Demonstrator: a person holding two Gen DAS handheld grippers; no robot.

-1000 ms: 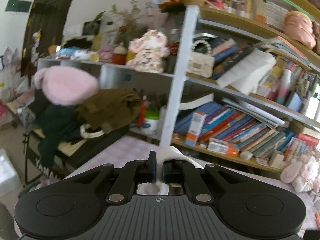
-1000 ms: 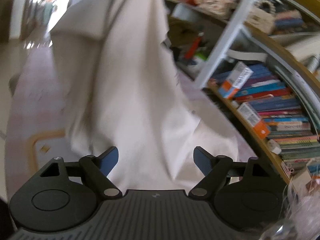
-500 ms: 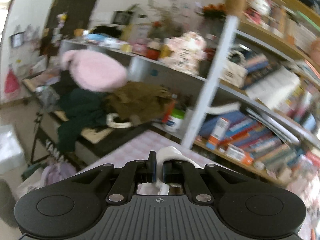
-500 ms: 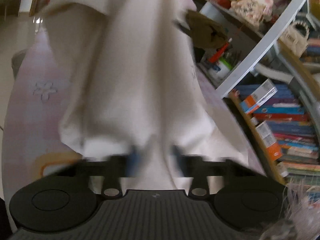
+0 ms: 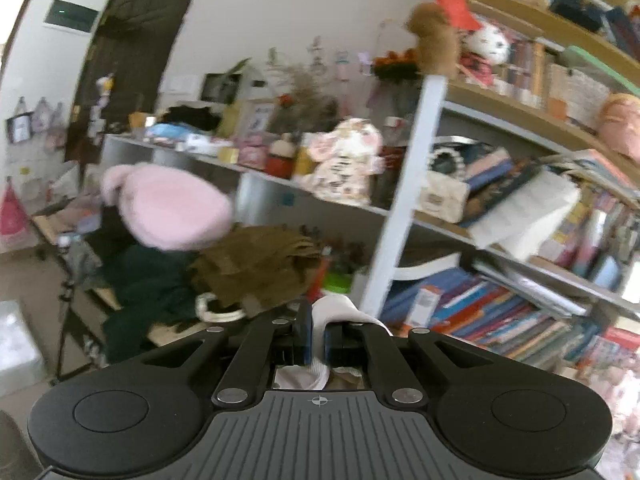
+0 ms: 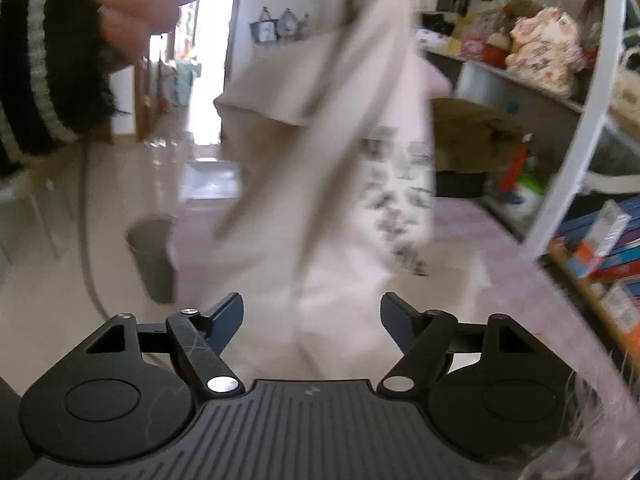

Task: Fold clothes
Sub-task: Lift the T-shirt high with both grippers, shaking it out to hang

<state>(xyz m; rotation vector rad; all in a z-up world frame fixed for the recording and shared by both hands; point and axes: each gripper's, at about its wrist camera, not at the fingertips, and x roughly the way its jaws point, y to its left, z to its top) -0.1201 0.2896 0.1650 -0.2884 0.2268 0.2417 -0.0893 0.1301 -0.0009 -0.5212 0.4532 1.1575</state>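
A cream-white garment (image 6: 340, 184) with a dark print hangs in the air in the right wrist view, its lower part resting on the pink table (image 6: 516, 264). My left gripper (image 5: 316, 334) is shut on a white fold of that garment (image 5: 336, 308), held high. In the right wrist view the person's hand (image 6: 132, 4) in a striped sleeve holds it up at the top. My right gripper (image 6: 312, 316) is open and empty, just in front of the hanging cloth's lower part.
A white shelf post (image 6: 576, 120) and shelves of books (image 5: 500, 312) and plush toys (image 5: 344, 160) stand to the right. A rack with pink, green and brown clothes (image 5: 172, 248) is on the left. A grey bin (image 6: 154, 260) stands on the floor.
My left gripper has lifted the garment higher. My right gripper closed partway, then opened wide again, and its view has swung to show the room, the bin and the raised hand.
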